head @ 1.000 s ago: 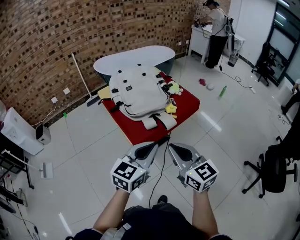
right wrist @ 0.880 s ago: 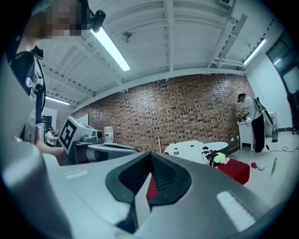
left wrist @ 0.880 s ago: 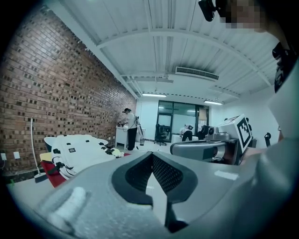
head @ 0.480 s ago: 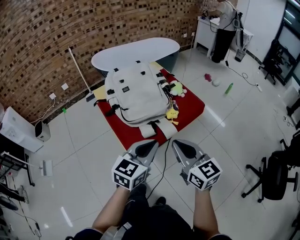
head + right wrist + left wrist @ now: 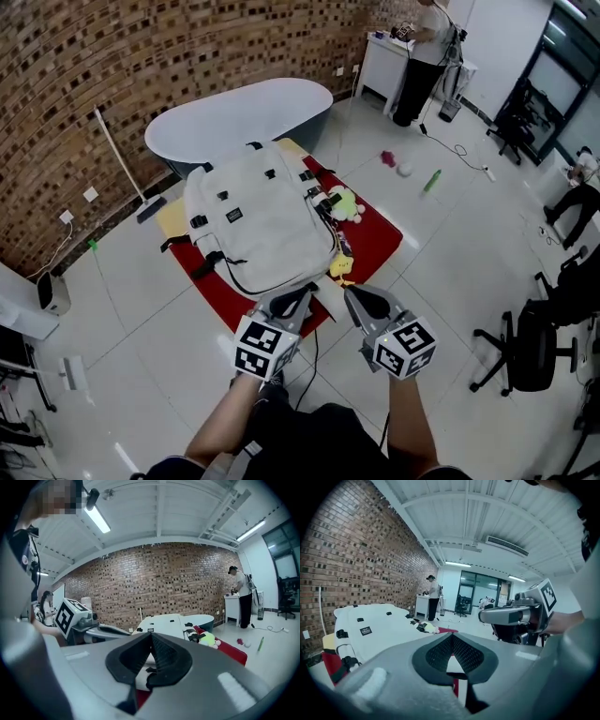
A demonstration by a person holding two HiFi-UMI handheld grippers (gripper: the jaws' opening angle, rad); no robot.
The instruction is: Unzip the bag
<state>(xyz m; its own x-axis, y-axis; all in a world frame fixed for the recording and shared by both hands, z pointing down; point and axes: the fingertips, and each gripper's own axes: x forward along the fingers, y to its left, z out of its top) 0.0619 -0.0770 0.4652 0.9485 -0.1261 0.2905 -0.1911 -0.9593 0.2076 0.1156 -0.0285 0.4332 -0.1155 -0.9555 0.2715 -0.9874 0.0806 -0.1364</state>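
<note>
A large white backpack (image 5: 255, 220) with black buckles lies flat on a red-covered low table (image 5: 375, 228); it also shows in the left gripper view as the backpack (image 5: 370, 630) and in the right gripper view as the backpack (image 5: 164, 623). My left gripper (image 5: 298, 298) hangs just in front of the bag's near edge, shut and empty. Beside it, my right gripper (image 5: 354, 297) is shut too, with nothing between its jaws. Neither touches the bag. Small plush toys (image 5: 343, 202) lie along the bag's right side.
A grey oval tub (image 5: 242, 117) stands behind the red table by the brick wall. A person (image 5: 420, 52) stands at a white desk at the back right. Small objects lie on the tiled floor (image 5: 405, 169). An office chair (image 5: 525, 342) is on the right.
Both grippers have moved forward together toward the bag and dropped a little; the backpack now lies right in front of their tips. Both stay shut.
</note>
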